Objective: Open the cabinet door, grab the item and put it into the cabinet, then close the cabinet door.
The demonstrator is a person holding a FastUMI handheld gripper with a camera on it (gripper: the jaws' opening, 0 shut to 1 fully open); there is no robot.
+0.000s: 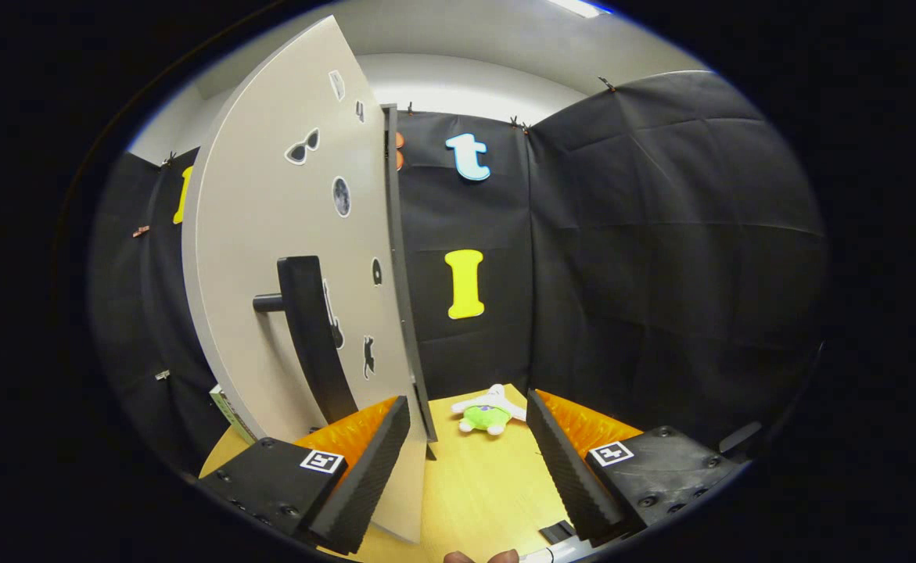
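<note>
Door (285, 258) swung open beside our left finger, gripper (469, 461) spread wide and empty, so we go straight ahead to the plush toy (487, 413) lying on the table (481, 500) just beyond the fingertips, keeping it centred before squeezing.

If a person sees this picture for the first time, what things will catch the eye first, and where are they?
The big pale cabinet door stands open just ahead of the left finger, carrying a black handle and small stickers. Beyond the open fingers, a small green and white plush toy lies on the wooden table, nothing gripping it.
</note>
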